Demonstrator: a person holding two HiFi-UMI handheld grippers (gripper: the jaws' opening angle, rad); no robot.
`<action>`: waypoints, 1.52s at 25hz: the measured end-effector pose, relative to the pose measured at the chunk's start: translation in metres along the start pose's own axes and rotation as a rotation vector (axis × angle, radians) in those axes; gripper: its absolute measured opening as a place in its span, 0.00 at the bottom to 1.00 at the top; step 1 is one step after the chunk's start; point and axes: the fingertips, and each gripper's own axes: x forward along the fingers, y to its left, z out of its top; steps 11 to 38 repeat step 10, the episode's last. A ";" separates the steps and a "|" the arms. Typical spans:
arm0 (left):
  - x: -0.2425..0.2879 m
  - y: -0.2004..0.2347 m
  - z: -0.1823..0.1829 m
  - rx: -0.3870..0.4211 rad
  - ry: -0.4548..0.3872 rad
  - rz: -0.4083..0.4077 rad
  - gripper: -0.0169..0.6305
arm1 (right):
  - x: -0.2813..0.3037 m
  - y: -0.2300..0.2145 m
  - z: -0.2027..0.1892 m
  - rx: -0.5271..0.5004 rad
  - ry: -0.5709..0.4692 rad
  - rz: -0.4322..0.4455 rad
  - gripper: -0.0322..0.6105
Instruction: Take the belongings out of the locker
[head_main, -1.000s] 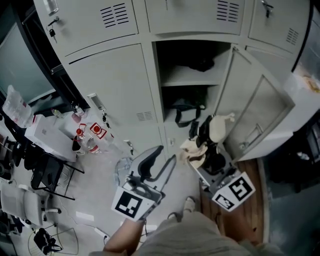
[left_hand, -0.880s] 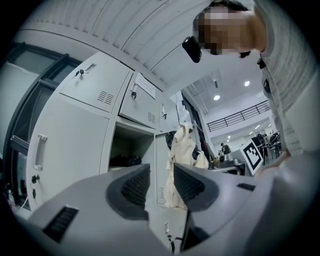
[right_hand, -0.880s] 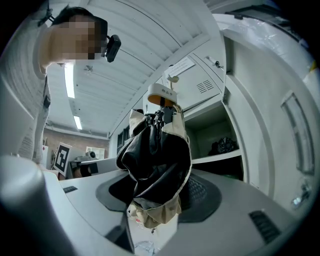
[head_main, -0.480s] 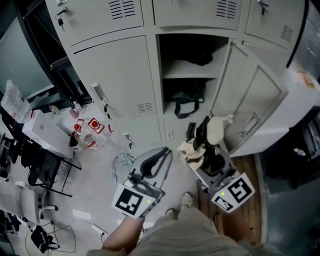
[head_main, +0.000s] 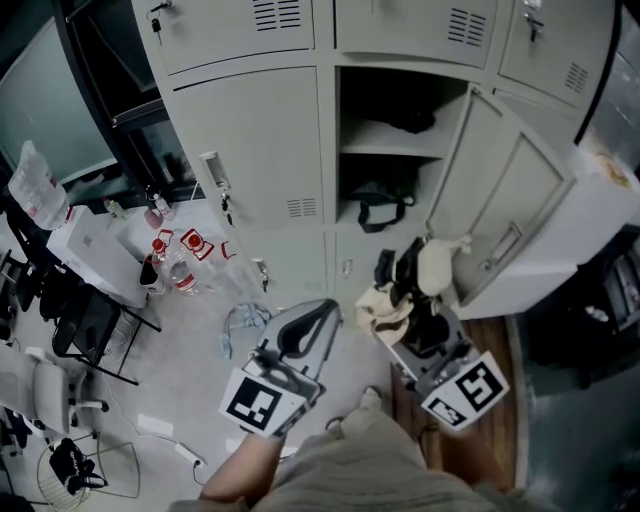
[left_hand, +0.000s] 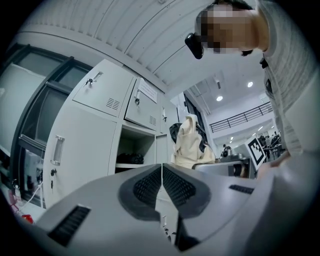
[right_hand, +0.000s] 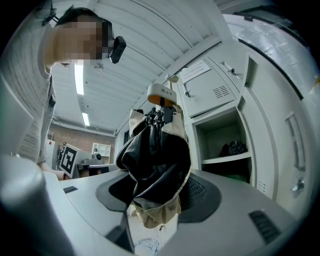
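Note:
The open locker (head_main: 400, 150) has a dark bundle (head_main: 408, 121) on its upper shelf and a black strapped bag (head_main: 382, 206) below it. Its door (head_main: 520, 215) stands swung out to the right. My right gripper (head_main: 408, 288) is shut on a black and cream fabric bundle (right_hand: 156, 160) with a white cap on top, held in front of the locker. In the head view the bundle (head_main: 392, 298) hangs left of the door. My left gripper (head_main: 322, 308) is lower left of it; its jaws have just been closing, they meet with nothing between them, and its fingers (left_hand: 145, 186) touch.
Bottles with red labels (head_main: 172, 266) stand on the floor at the left, beside a white box (head_main: 95, 245) and a dark chair (head_main: 85, 325). A clear plastic item (head_main: 240, 325) lies just left of the left gripper. A wooden floor strip (head_main: 502, 350) runs under the door.
The left gripper's jaws stood apart a second ago and are now together, empty. Both grippers have shifted a little in front of the locker. The right still holds the bundle.

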 end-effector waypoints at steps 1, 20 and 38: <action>-0.005 0.000 0.000 0.001 0.001 0.004 0.05 | -0.001 0.004 -0.001 -0.001 0.001 0.003 0.41; -0.031 -0.002 -0.010 -0.002 0.030 0.017 0.05 | -0.004 0.024 -0.008 0.003 0.013 0.014 0.41; -0.031 -0.002 -0.010 -0.002 0.030 0.017 0.05 | -0.004 0.024 -0.008 0.003 0.013 0.014 0.41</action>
